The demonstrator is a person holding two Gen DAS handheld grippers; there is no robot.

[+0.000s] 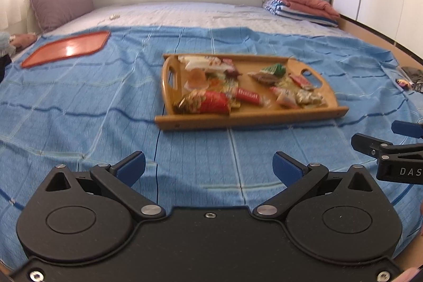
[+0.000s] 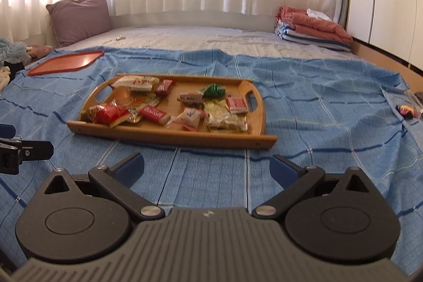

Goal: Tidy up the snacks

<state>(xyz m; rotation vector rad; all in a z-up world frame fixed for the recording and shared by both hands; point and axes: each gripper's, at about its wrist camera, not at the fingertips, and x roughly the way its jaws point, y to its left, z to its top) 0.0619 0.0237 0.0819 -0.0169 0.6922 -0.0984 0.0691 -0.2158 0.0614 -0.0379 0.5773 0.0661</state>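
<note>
A wooden tray (image 1: 248,119) (image 2: 169,135) with handles lies on the blue checked cloth and holds several wrapped snacks, among them a red and gold bag (image 1: 203,102) (image 2: 108,114) and a green packet (image 1: 275,69) (image 2: 212,91). An empty red tray (image 1: 67,48) (image 2: 67,62) lies far left on the cloth. My left gripper (image 1: 208,167) is open over the cloth, short of the wooden tray, with nothing between its fingers. My right gripper (image 2: 207,167) is open too, likewise in front of the tray and empty.
A purple pillow (image 1: 60,0) leans at the back left. Folded blankets (image 1: 301,3) are stacked at the back right by a white wardrobe. Small dark items (image 2: 408,110) lie at the cloth's right edge. Curtains hang behind the bed.
</note>
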